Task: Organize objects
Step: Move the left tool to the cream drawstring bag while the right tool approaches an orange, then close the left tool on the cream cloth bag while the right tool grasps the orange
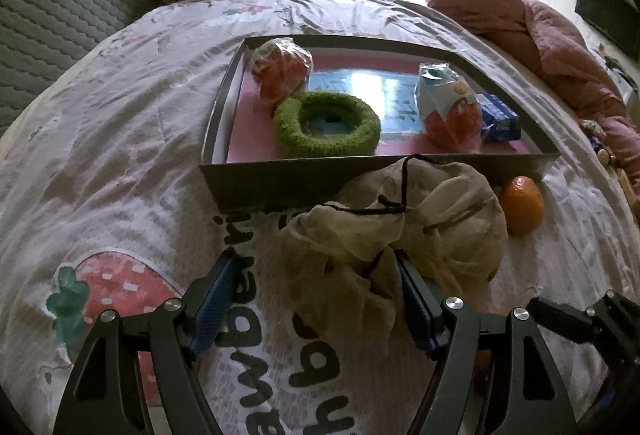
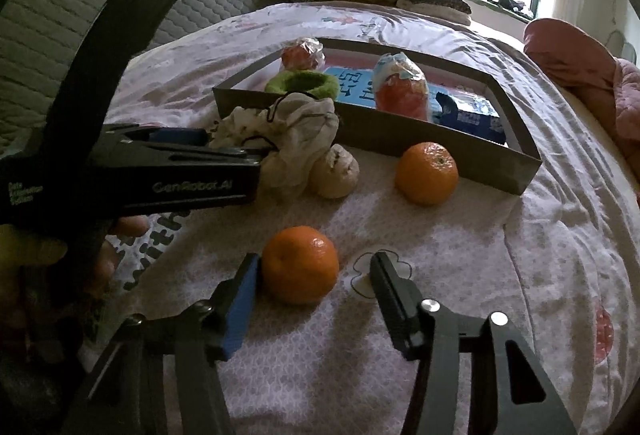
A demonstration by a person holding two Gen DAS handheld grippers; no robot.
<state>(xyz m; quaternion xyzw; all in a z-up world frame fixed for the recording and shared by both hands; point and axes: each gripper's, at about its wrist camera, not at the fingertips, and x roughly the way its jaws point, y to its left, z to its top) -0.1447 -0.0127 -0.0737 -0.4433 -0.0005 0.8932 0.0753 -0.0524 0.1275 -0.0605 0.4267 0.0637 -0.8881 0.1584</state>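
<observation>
Right tool (image 2: 316, 267) partly hides near orange (image 2: 300, 265).

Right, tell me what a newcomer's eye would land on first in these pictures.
The near orange on the bedspread, sitting between the open jaws of the right hand-held gripper, its left pad at the fruit and its right pad clear. Next, the cardboard tray behind it with a fuzzy green ring inside. The left hand-held gripper straddles a crumpled cream cloth.

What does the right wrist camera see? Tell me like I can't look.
The right gripper sits open around an orange on a bed. Another orange lies beside a tray, and the left gripper meets a cloth.
</observation>
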